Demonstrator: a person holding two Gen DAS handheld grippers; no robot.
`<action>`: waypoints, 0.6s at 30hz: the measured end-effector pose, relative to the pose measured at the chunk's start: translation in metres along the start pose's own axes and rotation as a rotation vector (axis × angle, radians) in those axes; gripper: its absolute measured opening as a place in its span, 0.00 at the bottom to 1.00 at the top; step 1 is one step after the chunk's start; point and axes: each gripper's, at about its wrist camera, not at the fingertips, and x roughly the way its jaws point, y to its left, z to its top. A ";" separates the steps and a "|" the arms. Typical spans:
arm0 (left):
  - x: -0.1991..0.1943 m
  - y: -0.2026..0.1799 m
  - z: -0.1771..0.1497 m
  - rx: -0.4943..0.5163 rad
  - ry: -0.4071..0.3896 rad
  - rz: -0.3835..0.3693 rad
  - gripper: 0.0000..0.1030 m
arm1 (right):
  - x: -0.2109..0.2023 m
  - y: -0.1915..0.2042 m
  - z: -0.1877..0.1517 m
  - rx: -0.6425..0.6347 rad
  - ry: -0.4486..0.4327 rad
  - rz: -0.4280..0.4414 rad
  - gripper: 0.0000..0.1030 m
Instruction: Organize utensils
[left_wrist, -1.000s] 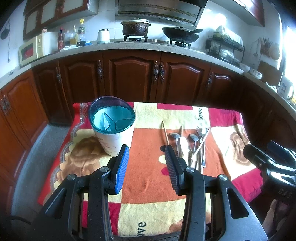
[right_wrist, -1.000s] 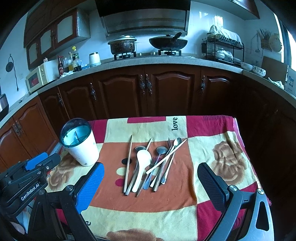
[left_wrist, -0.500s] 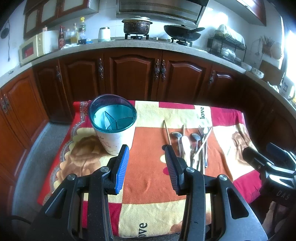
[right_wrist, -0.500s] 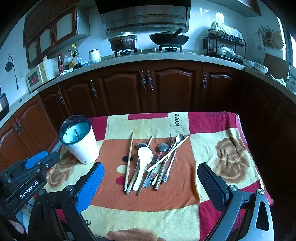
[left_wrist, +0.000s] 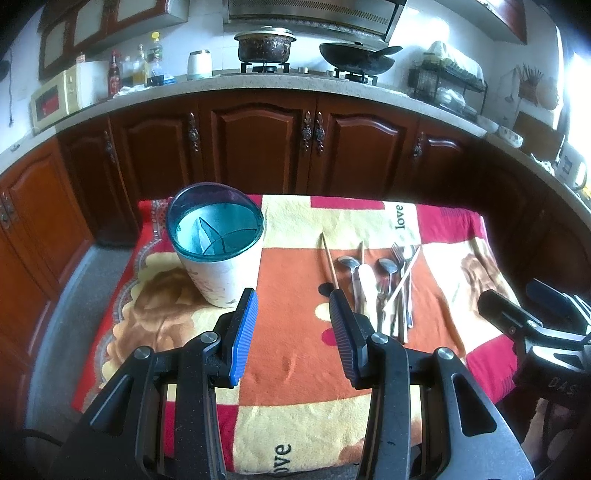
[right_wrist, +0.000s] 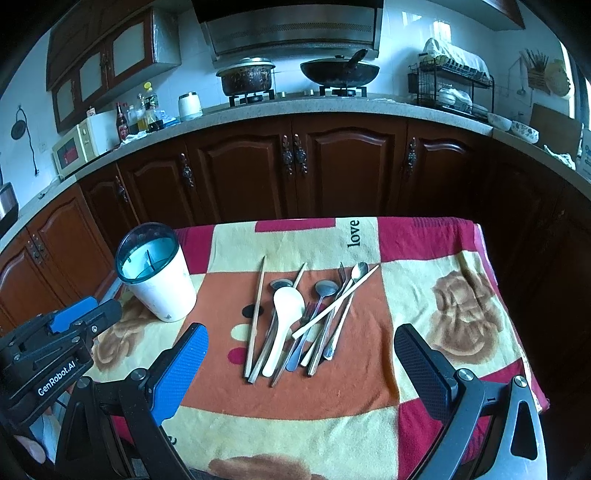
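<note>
Hovering over patchwork cloth (right_wrist: 443, 266), right gripper (right_wrist: 299, 350) spread wide and empty, utensils (right_wrist: 295, 325) just ahead, handles toward it, left gripper (left_wrist: 291, 325) unclenched, holder cup (left_wrist: 216, 251) ahead-left.

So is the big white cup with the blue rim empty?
Empty: the utensil holder shows only bare dividers inside; every utensil lies on the cloth.

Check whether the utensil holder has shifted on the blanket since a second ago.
No. The utensil holder stands on the same brown flower patch of the blanket, left of the utensil pile, as before.
</note>
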 end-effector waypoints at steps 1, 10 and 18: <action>0.002 0.000 0.000 -0.001 0.004 -0.002 0.39 | 0.001 -0.002 0.000 0.002 0.000 0.005 0.97; 0.031 -0.007 0.001 0.021 0.045 -0.025 0.39 | 0.033 -0.022 -0.003 0.013 0.033 0.010 0.97; 0.078 -0.022 0.013 0.039 0.101 -0.078 0.39 | 0.085 -0.066 0.006 0.093 0.077 0.072 0.84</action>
